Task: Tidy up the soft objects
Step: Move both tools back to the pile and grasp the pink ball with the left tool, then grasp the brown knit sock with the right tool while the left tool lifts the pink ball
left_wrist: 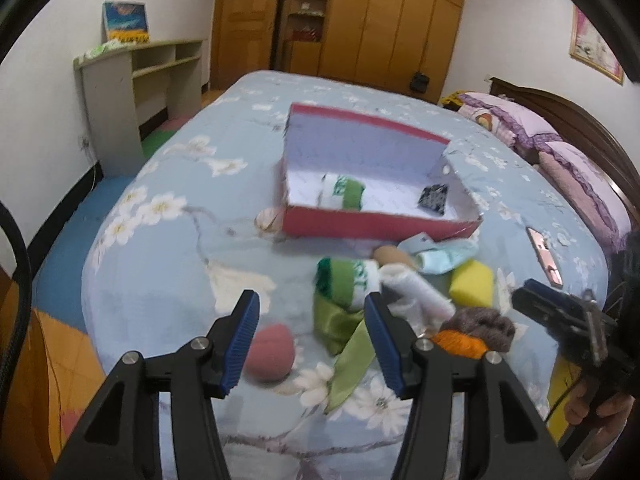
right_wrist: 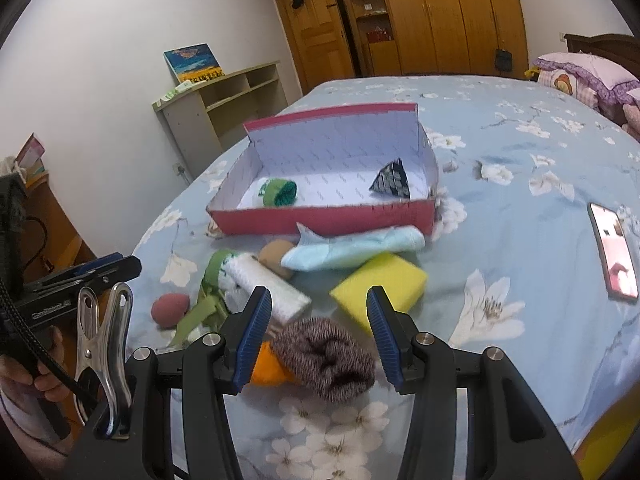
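The red box (right_wrist: pixel 320 222) sits open in the middle of the bed (right_wrist: pixel 520 152), lid propped up at the far side, plainly meant as the bin for the soft things; a rolled green-and-white sock (right_wrist: pixel 278 192) and a dark folded cloth (right_wrist: pixel 391 181) lie inside it already; the rest are heaped just near of its front wall, within easy reach. The right gripper (right_wrist: pixel 316 332) has its jaws apart and empty, with the grey knitted sock (right_wrist: pixel 326 356) lying between them and an orange piece (right_wrist: pixel 266 368) tucked under its left end; I'd judge that one is next. The left gripper (left_wrist: pixel 310 338) is likewise spread and empty, over the green ribbon (left_wrist: pixel 344 344); the pink sponge (left_wrist: pixel 270 354) lies just left of its middle.
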